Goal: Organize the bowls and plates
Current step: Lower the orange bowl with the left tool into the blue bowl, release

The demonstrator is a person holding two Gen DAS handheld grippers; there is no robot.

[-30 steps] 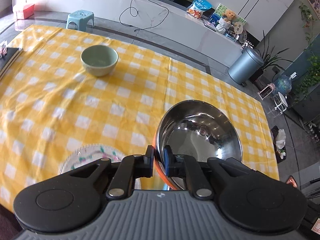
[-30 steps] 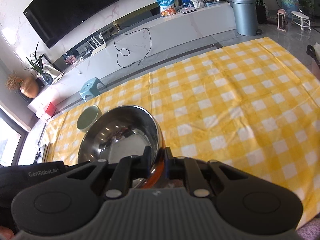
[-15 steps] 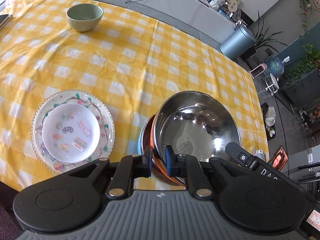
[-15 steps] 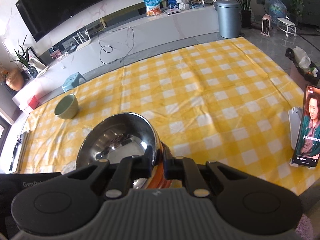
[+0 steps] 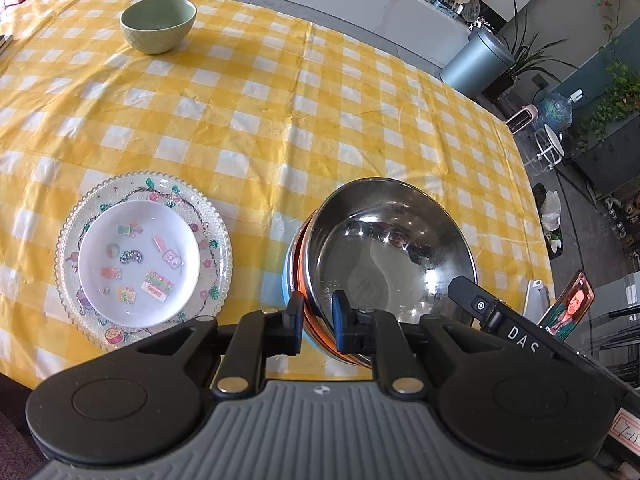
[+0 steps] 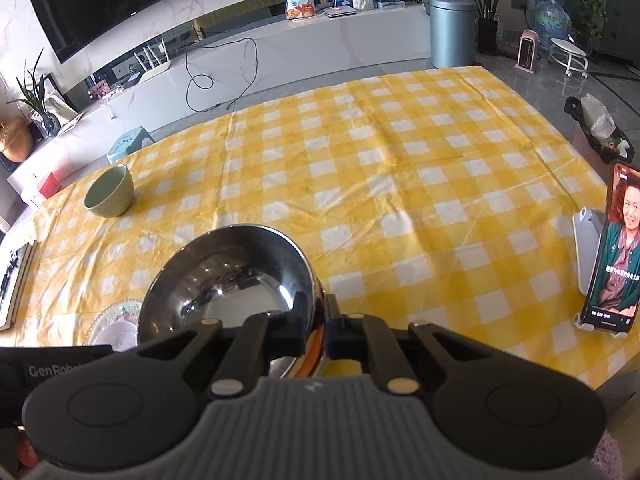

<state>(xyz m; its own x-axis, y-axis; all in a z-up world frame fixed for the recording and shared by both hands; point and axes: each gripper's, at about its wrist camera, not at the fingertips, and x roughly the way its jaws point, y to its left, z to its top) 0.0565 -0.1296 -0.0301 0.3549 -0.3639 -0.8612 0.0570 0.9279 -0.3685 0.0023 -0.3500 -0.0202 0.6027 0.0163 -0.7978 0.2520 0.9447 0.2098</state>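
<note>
"Stainless-steel bowl (image 5: 384,248), where is it?"

"Between both your claws. Your left gripper (image 5: 318,320) is pinched narrow on its near rim, one pad inside, one outside against the orange bowl (image 5: 322,344) nested beneath. Your right gripper (image 6: 316,328) clamps the opposite rim, nearly closed."

"And below?"

"A light blue bowl (image 5: 289,276) sits lowest in the tilted stack, above the yellow checked tablecloth (image 5: 320,120). To your left, a white sticker-dotted plate (image 5: 140,248) lies on a clear beaded glass plate (image 5: 224,240). A green ceramic bowl (image 5: 158,24) stands well apart at the far edge."
</note>
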